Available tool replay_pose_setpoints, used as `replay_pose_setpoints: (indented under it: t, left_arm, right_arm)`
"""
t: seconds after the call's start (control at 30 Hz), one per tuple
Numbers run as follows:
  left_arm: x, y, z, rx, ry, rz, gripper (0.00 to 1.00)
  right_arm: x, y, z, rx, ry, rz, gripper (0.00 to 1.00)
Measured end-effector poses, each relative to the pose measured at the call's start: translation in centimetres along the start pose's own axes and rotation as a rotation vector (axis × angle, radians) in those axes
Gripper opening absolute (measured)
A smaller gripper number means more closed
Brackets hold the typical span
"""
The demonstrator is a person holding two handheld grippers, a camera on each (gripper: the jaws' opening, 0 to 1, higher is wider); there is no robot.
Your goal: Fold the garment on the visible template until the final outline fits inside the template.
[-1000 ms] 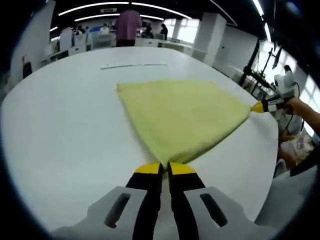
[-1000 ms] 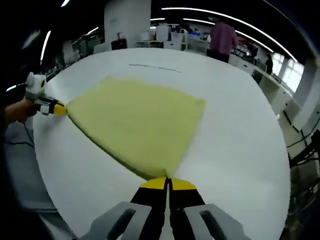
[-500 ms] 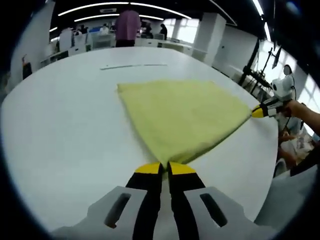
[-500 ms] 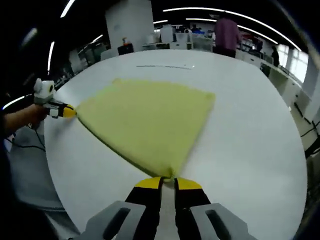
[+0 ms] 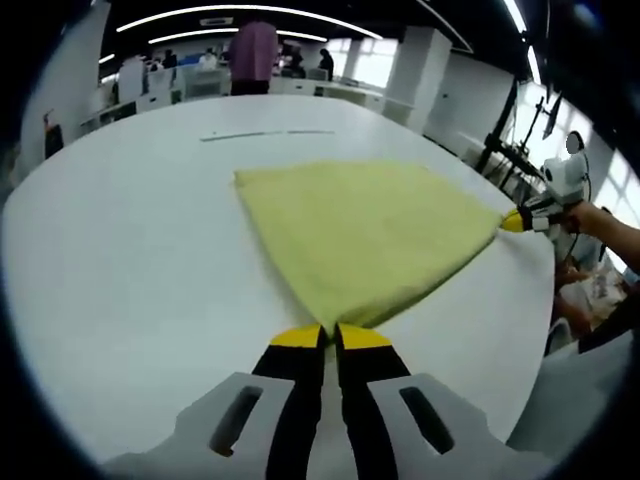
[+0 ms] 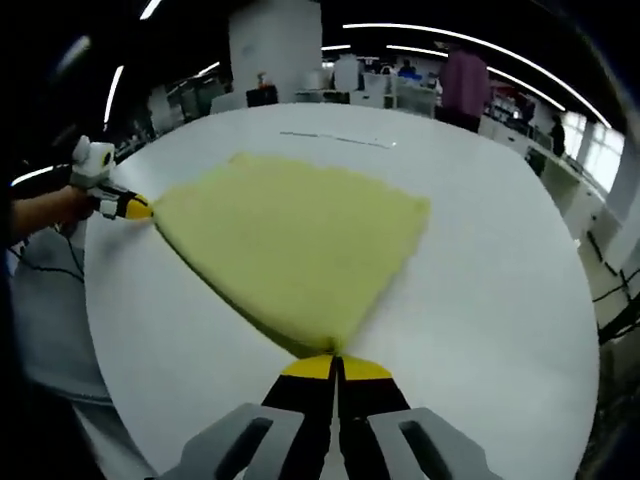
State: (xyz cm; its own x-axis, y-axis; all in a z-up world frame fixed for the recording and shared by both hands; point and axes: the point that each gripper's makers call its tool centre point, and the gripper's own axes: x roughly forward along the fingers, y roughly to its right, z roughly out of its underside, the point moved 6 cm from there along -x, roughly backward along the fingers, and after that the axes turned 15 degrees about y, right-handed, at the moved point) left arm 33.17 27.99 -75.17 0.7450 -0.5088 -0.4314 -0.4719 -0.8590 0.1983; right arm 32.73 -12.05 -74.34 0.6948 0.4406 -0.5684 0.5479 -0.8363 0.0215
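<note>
The yellow garment (image 5: 370,235) is held spread on the white table (image 5: 130,260), its near corners clamped by the left gripper (image 5: 329,332) and right gripper (image 6: 335,362).

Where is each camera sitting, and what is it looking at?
Left gripper view: rides the left hand-held gripper, looking along its shut jaws across the yellow garment on the white table; the person's hand shows at far right.
Right gripper view: rides the right hand-held gripper, facing the same garment from its other near corner; the person's other hand shows at left.
Shared: garment, table, and each other's gripper.
</note>
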Motion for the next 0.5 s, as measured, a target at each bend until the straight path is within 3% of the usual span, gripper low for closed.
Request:
replay_pose_setpoints:
  t: [0.1,0.23,0.37,0.43,0.5]
  left_arm:
    - [0.0,0.0,0.1,0.0,0.001,0.001,0.01]
    - [0.1,-0.1,0.1,-0.001,-0.002,0.001,0.01]
    - [0.1,-0.1,0.1,-0.003,-0.003,0.0,0.01]
    - [0.1,-0.1,0.1,-0.003,-0.002,0.0,0.01]
    - [0.0,-0.1,0.1,-0.003,-0.002,0.0,0.01]
  right_arm:
    - [-0.3,0.3,0.2,-0.008,-0.002,-0.006,0.0]
    - [-0.5,-0.3,0.4,0.117,-0.006,-0.037,0.0]
    - [-0.2,-0.5,0.4,0.146,0.014,-0.04,0.0]
    - [0.1,-0.7,0.4,0.168,0.021,-0.045,0.08]
    - [0.5,-0.8,0.4,0.173,0.023,-0.046,0.07]
